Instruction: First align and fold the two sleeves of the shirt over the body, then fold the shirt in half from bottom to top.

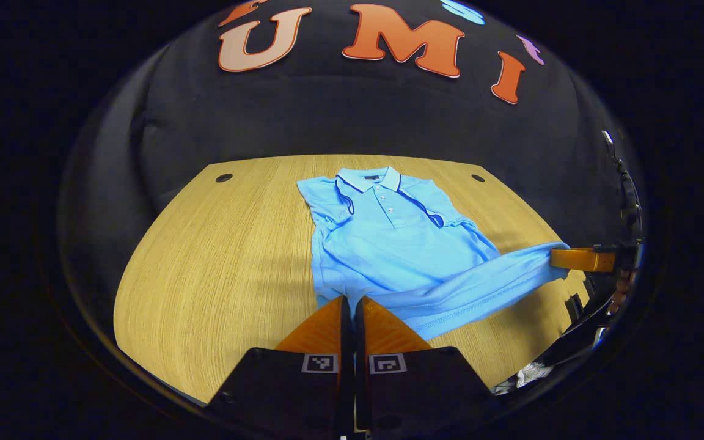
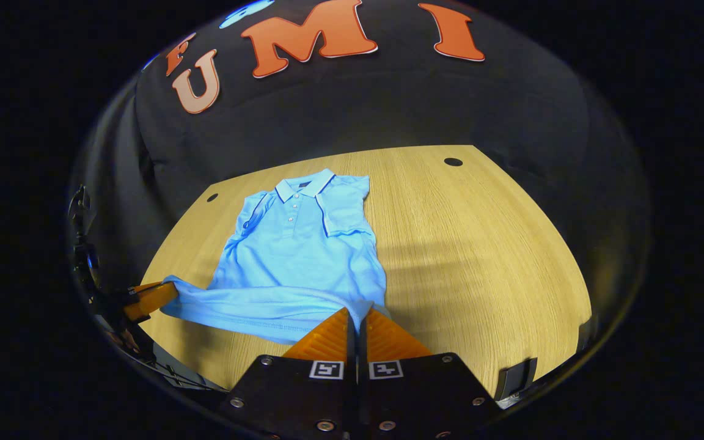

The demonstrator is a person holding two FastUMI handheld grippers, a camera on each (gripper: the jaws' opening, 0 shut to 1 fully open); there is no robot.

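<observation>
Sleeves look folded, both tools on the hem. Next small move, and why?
Probably lift both tools together and carry the hem toward the collar. Both sleeves already lie over the shirt body, and the left tool and right tool each pinch a bottom corner, hem raised off the table.

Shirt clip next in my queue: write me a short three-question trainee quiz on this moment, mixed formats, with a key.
1. True or false: both sleeves of the shirt are already folded over its body.
2. Multiple choice: which part of the shirt do the left tool and the right tool grip? A) the collar B) the bottom hem corners C) the shoulder seams
3. Fill in: the shirt lies on a wooden ____, with its collar at the end ____ from the tools.

Key
1. True
2. B; each tool is closed on a hem corner, and the hem is lifted.
3. table; farthest
</observation>
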